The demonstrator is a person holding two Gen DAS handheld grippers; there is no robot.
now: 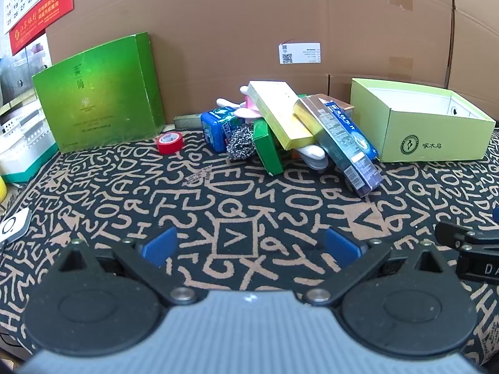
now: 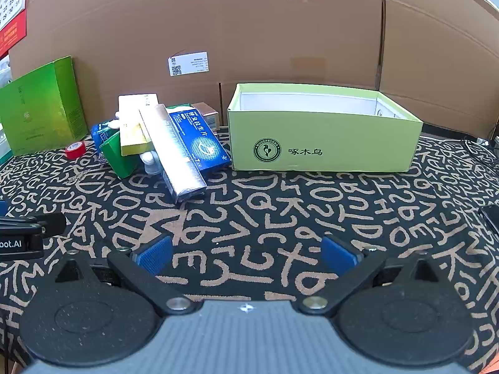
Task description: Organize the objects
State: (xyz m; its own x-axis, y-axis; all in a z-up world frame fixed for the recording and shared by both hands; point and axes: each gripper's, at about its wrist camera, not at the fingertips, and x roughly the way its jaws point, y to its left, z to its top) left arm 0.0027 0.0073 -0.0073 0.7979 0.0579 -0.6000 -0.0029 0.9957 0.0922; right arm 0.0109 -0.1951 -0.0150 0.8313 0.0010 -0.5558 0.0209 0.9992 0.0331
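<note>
A pile of objects lies at the back of the patterned cloth: a yellow box (image 1: 277, 115), a long blue and silver box (image 1: 346, 143), a small green box (image 1: 266, 146), a blue tin (image 1: 213, 129), a steel scourer (image 1: 240, 141) and a white and pink toy (image 1: 246, 106). The pile also shows in the right wrist view, with the long box (image 2: 179, 155) in front. An open light green shoebox (image 2: 324, 131) stands right of the pile, and also shows in the left wrist view (image 1: 430, 134). My left gripper (image 1: 251, 246) is open and empty, well short of the pile. My right gripper (image 2: 246, 254) is open and empty.
A red tape roll (image 1: 169, 142) lies left of the pile. A tall green box (image 1: 99, 93) stands at back left. Cardboard walls (image 2: 249, 31) close the back. The right gripper's tip (image 1: 467, 237) shows at the left view's right edge.
</note>
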